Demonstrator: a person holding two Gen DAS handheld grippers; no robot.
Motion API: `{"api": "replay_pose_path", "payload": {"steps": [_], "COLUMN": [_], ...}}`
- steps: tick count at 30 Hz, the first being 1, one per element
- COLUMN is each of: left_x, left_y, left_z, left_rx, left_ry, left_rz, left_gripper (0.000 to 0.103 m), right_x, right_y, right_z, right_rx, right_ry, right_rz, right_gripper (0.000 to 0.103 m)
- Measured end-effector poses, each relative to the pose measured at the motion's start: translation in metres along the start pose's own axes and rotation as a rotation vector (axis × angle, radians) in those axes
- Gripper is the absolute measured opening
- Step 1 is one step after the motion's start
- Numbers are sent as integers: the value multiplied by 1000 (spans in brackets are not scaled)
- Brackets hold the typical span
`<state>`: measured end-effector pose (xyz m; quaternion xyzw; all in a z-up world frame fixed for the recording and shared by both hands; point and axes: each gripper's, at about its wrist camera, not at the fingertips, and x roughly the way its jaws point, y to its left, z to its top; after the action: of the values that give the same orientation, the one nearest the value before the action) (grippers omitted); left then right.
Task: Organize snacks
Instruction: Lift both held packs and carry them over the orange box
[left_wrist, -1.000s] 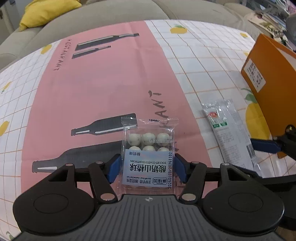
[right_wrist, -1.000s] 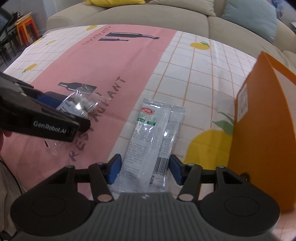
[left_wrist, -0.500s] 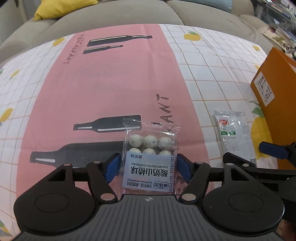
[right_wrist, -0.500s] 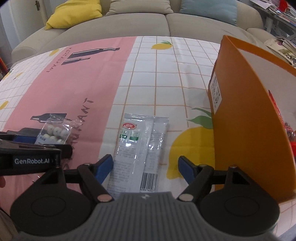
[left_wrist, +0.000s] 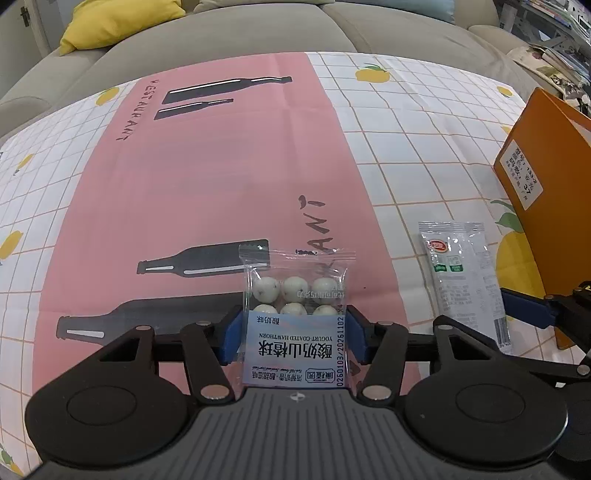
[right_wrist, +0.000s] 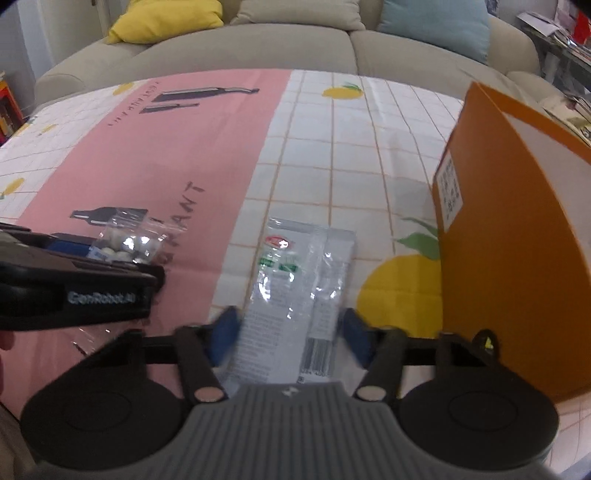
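Snacks, two in count, lie on the worktop (left_wrist: 406, 155) outside the one orange box (right_wrist: 517, 258), so nothing looks sorted yet. One yogurt-coated hawthorn ball packet (left_wrist: 295, 325) sits between the fingers of the left gripper (left_wrist: 293, 338), which are closing with pads at its edges. One silvery snack pouch (right_wrist: 299, 291) lies between the closing fingers of the right gripper (right_wrist: 286, 338), not yet pinched. Both still need boxing.
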<state>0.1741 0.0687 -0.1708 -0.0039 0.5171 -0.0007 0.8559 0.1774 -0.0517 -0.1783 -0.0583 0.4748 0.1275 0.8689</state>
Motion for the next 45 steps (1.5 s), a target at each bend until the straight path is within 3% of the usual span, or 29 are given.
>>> {"api": "replay_pose_path", "payload": {"steps": [10, 24, 37, 45], "left_x": [-25, -117, -168, -157], "left_y": [-3, -38, -129, -186], "left_z": [6, 37, 63, 97], "left_rx": [-41, -41, 110, 193], "left_ry": [-50, -159, -208, -121], "left_rz": [-34, -82, -276, -441], "left_gripper": [63, 63, 63, 63], "right_x": [-13, -106, -193, -215], "right_y": [-4, -22, -109, -190], "right_z": [0, 7, 5, 16], "right_rx": [18, 25, 28, 41], "right_ry": [-15, -212, -288, -232], "right_rz": [18, 46, 7, -49], "right_gripper": [46, 46, 46, 46]}}
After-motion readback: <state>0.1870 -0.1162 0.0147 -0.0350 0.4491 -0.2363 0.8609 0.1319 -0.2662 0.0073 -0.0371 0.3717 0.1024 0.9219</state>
